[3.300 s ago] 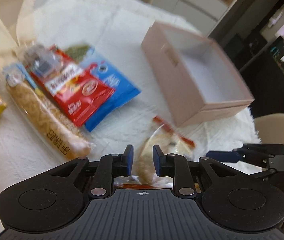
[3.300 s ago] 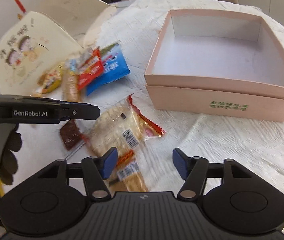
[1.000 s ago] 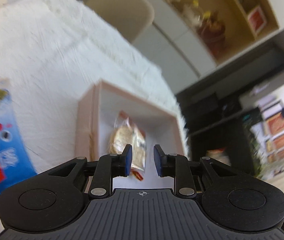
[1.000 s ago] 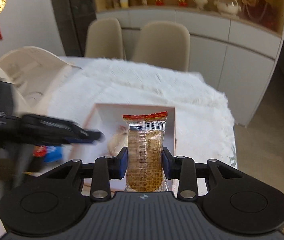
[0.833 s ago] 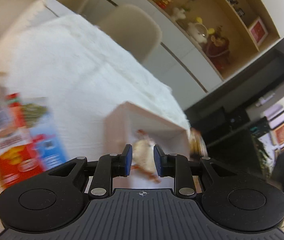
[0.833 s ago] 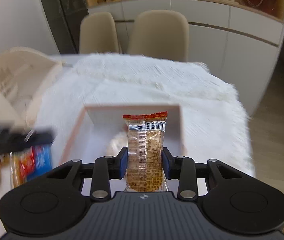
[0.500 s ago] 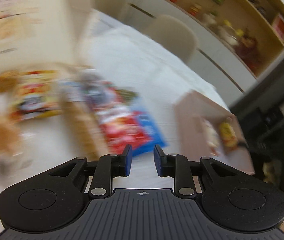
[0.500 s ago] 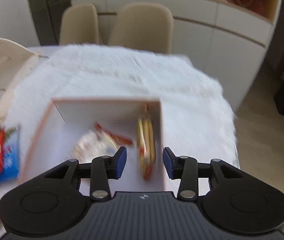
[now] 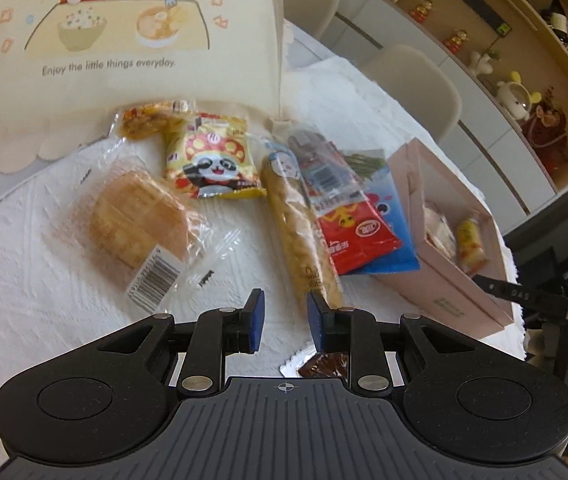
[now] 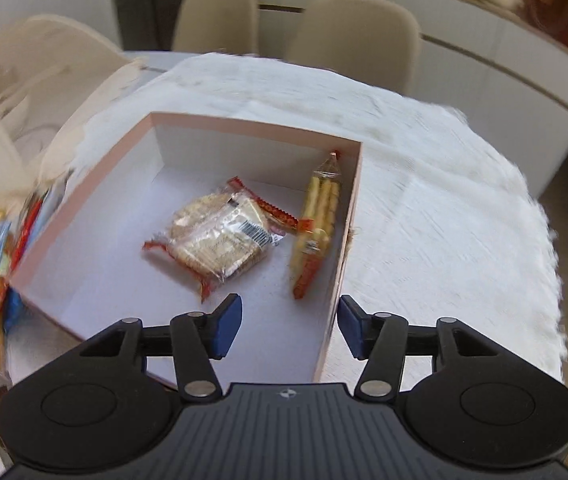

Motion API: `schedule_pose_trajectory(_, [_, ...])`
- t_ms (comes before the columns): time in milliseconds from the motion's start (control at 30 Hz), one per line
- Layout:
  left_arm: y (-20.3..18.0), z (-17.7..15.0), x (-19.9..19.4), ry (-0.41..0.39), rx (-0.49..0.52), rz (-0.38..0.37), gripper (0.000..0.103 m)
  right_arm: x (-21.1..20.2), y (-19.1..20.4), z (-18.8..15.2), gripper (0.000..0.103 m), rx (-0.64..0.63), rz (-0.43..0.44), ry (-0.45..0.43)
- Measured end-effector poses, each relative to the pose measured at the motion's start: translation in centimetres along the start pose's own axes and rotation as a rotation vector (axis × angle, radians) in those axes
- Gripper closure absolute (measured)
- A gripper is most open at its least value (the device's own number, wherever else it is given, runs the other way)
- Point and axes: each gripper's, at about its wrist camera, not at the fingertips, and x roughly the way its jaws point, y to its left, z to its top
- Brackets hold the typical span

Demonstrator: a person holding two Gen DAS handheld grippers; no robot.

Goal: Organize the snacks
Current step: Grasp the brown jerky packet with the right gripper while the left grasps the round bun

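The pink box (image 10: 244, 122) holds a round cracker pack (image 10: 220, 238) and a stick biscuit pack (image 10: 315, 226) leaning on its right wall. My right gripper (image 10: 288, 320) is open and empty above the box's near right corner. My left gripper (image 9: 282, 318) is open a little and empty above loose snacks: a long biscuit pack (image 9: 301, 232), a red pack (image 9: 347, 220), a blue pack (image 9: 391, 256), a panda pack (image 9: 214, 160), a clear bread pack (image 9: 140, 224), a brown pack (image 9: 323, 366). The box shows in the left wrist view (image 9: 451, 292).
A white cloth (image 10: 423, 184) covers the table. A cartoon-printed lid or bag (image 9: 116, 40) stands behind the snacks. Two beige chairs (image 10: 355, 32) and a cabinet (image 10: 503, 52) are beyond the table. The other gripper shows at the right edge (image 9: 539, 300).
My right gripper opened and let go of the stick biscuit pack, which now lies in the box. My left gripper swung left from the box to above the loose snacks.
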Motion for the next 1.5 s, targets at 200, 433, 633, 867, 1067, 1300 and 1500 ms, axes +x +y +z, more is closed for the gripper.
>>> schedule_pose_trajectory(200, [3.9, 2.0, -2.2, -0.145, -0.101, 0.118, 0.076, -2.6, -0.9, -0.6, 0.052, -0.048, -0.114, -0.033])
schedule_pose_trajectory(433, [9.8, 5.0, 0.1, -0.172, -0.233, 0.171, 0.076, -8.6, 2.4, -1.8, 0.035, -0.094, 0.069, -0.128])
schedule_pose_trajectory(633, [7.5, 3.2, 1.1, -0.059, -0.088, 0.042, 0.076, -7.5, 10.0, -4.2, 0.032, -0.159, 0.438, 0.032])
schedule_pose_trajectory(867, [4.4, -1.0, 0.7, 0.107, 0.037, -0.148, 0.076, -3.6, 18.5, -6.7, 0.033, -0.352, 0.397, 0.054])
schedule_pose_trajectory(1067, [5.5, -1.9, -4.3, -0.011, -0.094, 0.041, 0.076, -5.3, 19.5, -7.7, 0.056, -0.434, 0.385, 0.045])
schedule_pose_trajectory(1300, [2.2, -4.7, -4.9, 0.101, -0.024, 0.051, 0.076, -7.0, 13.4, -10.4, 0.056, -0.307, 0.288, 0.053])
schedule_pose_trajectory(1500, [-4.6, -5.8, -1.2, 0.112, 0.258, 0.073, 0.072, -8.0, 9.4, -12.6, 0.055, -0.211, 0.174, 0.013])
